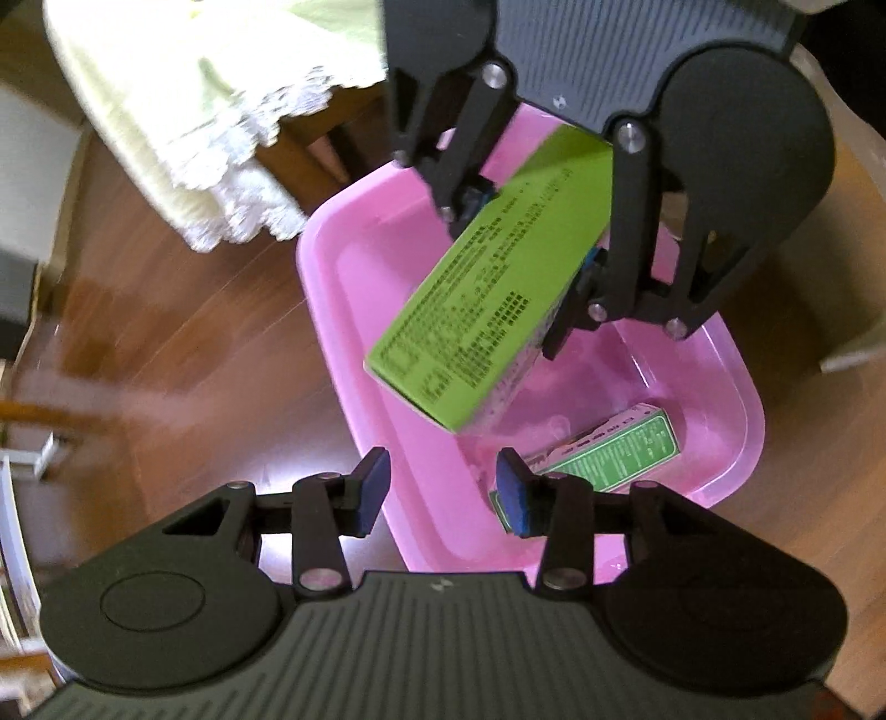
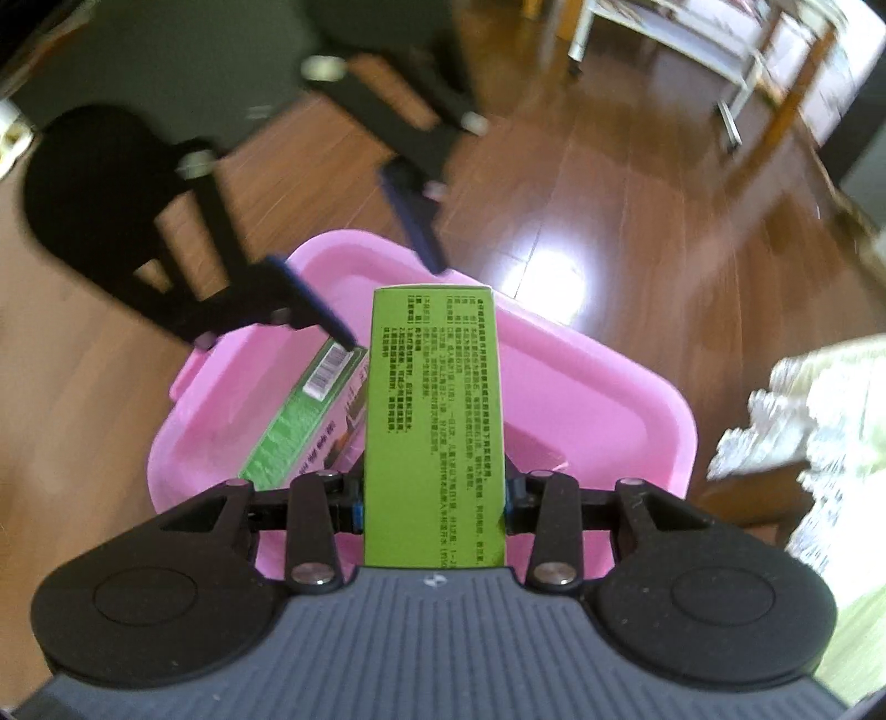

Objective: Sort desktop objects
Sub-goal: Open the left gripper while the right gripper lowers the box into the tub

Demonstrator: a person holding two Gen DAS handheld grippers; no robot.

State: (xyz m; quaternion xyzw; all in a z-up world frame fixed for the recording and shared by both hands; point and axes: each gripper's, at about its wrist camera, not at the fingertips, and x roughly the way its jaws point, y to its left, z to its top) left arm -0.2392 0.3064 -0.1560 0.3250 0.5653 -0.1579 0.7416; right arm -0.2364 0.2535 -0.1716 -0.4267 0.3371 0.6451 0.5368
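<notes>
A lime green box (image 1: 487,288) with black print hangs tilted over a pink plastic bin (image 1: 332,310), and my right gripper (image 1: 523,257) is shut on its upper part. In the right wrist view the same lime green box (image 2: 434,415) runs straight out between the right gripper's (image 2: 434,507) fingers, above the pink bin (image 2: 609,376). A second box (image 1: 609,448), green and pink, lies inside the bin, seen also as the second box (image 2: 299,415). My left gripper (image 1: 443,490) stands open at the bin's near rim, holding nothing; it appears blurred as the left gripper (image 2: 365,260).
The bin rests on a brown wooden surface (image 1: 194,343). A cream cloth with a lace fringe (image 1: 183,127) hangs at the upper left, the same cloth (image 2: 819,399) at the right. A white shelf frame (image 2: 664,33) stands further off.
</notes>
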